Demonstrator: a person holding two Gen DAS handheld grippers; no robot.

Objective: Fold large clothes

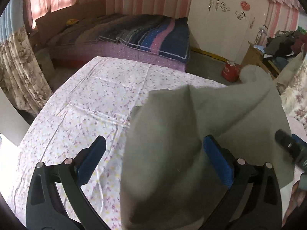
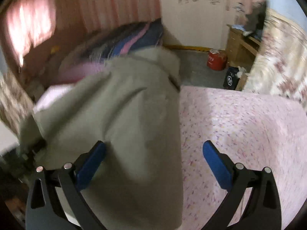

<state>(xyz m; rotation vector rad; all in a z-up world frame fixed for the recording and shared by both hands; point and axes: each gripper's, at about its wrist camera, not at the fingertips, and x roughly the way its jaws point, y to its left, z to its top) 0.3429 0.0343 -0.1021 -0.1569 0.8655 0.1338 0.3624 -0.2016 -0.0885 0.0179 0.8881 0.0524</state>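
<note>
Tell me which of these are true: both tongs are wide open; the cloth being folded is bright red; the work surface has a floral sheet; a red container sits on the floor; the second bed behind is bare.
1. Both tongs stand wide open. True: the left tongs and right tongs both gape, pressing nothing.
2. The cloth is bright red. False: the large grey-green fabric garment is dull coloured.
3. The surface has a floral sheet. True: a white sheet with small purple flowers.
4. A red container sits on the floor. True.
5. The second bed is bare. False: a striped blue and pink blanket covers it.

No legible text; red container (image 1: 230,71) on floor bears mark, too blurred to read.
</note>
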